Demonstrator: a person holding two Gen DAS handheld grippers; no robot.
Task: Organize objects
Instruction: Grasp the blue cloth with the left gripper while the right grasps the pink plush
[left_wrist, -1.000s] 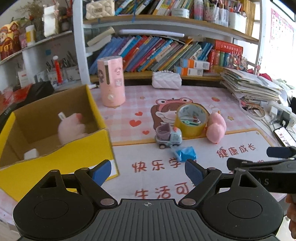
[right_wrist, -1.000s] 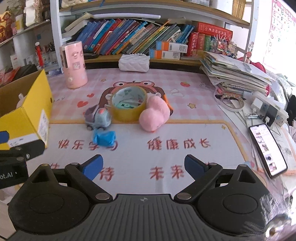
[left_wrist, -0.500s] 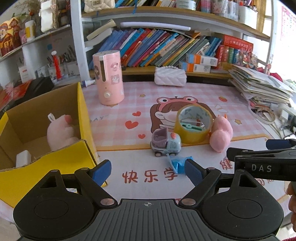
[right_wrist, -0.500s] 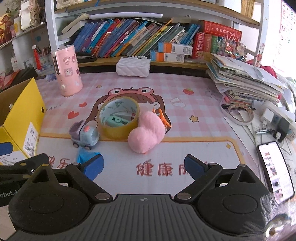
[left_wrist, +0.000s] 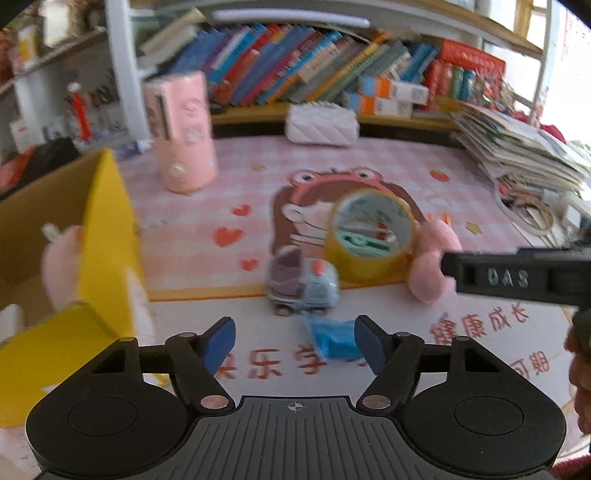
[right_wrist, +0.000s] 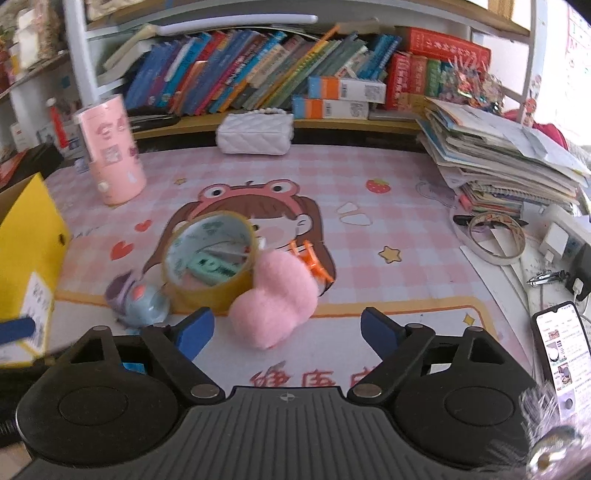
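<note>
- The left wrist view is smeared by motion, so the toy car (left_wrist: 303, 286), the pink cylinder (left_wrist: 183, 133) and the books on the shelf (left_wrist: 295, 74) lose their fine detail.
- The yellow cardboard box (left_wrist: 107, 240) to the left of the left tongs (left_wrist: 295, 341) is cut off by the frame edge; a pink plush (left_wrist: 61, 266) inside it shows only in part behind the box wall.
- The right tongs' own body hides most of the blue wrapper in the right wrist view; only a sliver shows at its left linkage.
- The left tongs are half spread and closing. The blue wrapper (left_wrist: 334, 338) lies on the bench (left_wrist: 480, 369) between the fingers, close against the right pad (left_wrist: 367, 338); whether that pad touches it cannot be told. The left pad is clear of it.
- The right tongs (right_wrist: 286, 326) are spread wide and closing a little, holding nothing. The pink fluffy toy (right_wrist: 275, 310) lies between and just ahead of the fingers, apart from both pads.
- The yellow tape roll (right_wrist: 210, 258) stands just beyond the right tongs, touching the fluffy toy, with the toy car at its left.
- An orange clip (right_wrist: 314, 264) peeks out behind the fluffy toy.
</note>
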